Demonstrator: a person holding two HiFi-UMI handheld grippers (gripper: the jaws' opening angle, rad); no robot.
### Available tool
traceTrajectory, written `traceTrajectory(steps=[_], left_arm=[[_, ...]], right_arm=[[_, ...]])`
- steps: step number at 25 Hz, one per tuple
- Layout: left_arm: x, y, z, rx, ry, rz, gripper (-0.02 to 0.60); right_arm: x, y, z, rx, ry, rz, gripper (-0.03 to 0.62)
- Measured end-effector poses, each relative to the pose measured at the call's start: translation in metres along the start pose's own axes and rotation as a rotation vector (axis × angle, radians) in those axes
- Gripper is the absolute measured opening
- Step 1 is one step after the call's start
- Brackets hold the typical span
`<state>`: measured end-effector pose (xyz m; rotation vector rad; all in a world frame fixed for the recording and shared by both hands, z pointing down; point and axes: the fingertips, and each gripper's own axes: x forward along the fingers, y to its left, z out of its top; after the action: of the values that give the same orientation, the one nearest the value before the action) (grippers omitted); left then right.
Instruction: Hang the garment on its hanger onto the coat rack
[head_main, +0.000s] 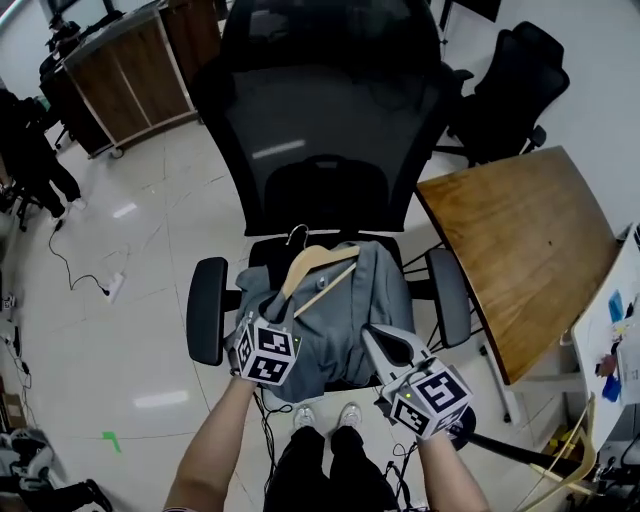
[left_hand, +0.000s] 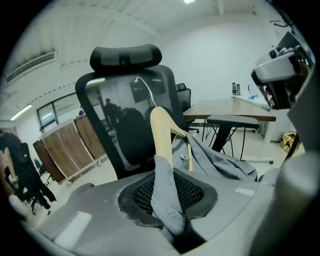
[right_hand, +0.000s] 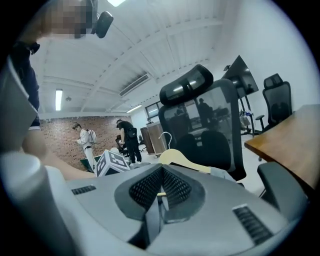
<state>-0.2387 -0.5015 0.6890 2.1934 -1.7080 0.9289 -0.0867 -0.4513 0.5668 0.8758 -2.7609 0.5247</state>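
The grey garment (head_main: 372, 300), draped on a wooden hanger (head_main: 316, 265), is seen over the seat of a black office chair (head_main: 320, 130). A fold of its cloth (left_hand: 165, 200) is pinched between the narrowed jaws of the left hand-held gripper (head_main: 258, 318). The right hand-held gripper (head_main: 378, 340) is poised at the garment's near edge, jaws pressed together on nothing. A wooden worktop (head_main: 520, 250) is seen right of the chair.

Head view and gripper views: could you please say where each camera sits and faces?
Head view: on the person's head, looking down at chair, garment, hanger; forearms, left gripper, right gripper show.
Left gripper view: on left gripper, facing chair back; jaws pinch garment.
Right gripper view: on right gripper, facing chair; shut jaws show.
All share chair and hanger.
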Motion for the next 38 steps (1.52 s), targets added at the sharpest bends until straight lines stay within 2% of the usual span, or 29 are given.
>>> traceTrajectory(steps=[9,14,18,23,29,38], left_arm=[[-0.097,-0.004,0.095,0.18,-0.121,0.05,0.08],[-0.147,0.007,0.138,0.225,-0.21,0.06,0.08],[-0.181,0.017,0.174,0.225,-0.323,0.071,0.078],[-0.233,0.021,0.219,0.302,-0.441,0.051,0.078],[-0.314,0.025,0.268,0.336,-0.564,0.008,0.078],[-0.423,-0.006,0.316,0.498,-0.713,-0.048,0.08]], right_arm=[[-0.046,0.023,0.064,-0.098,-0.119,0.042,0.002],[-0.074,0.036,0.096,-0.15,-0.187,0.012,0.002],[-0.099,0.043,0.112,-0.192,-0.231,-0.049,0.002],[-0.133,0.068,0.131,-0.227,-0.296,-0.137,0.002],[-0.182,0.115,0.165,-0.298,-0.385,-0.217,0.002],[-0.273,0.166,0.188,-0.38,-0.494,-0.361,0.002]])
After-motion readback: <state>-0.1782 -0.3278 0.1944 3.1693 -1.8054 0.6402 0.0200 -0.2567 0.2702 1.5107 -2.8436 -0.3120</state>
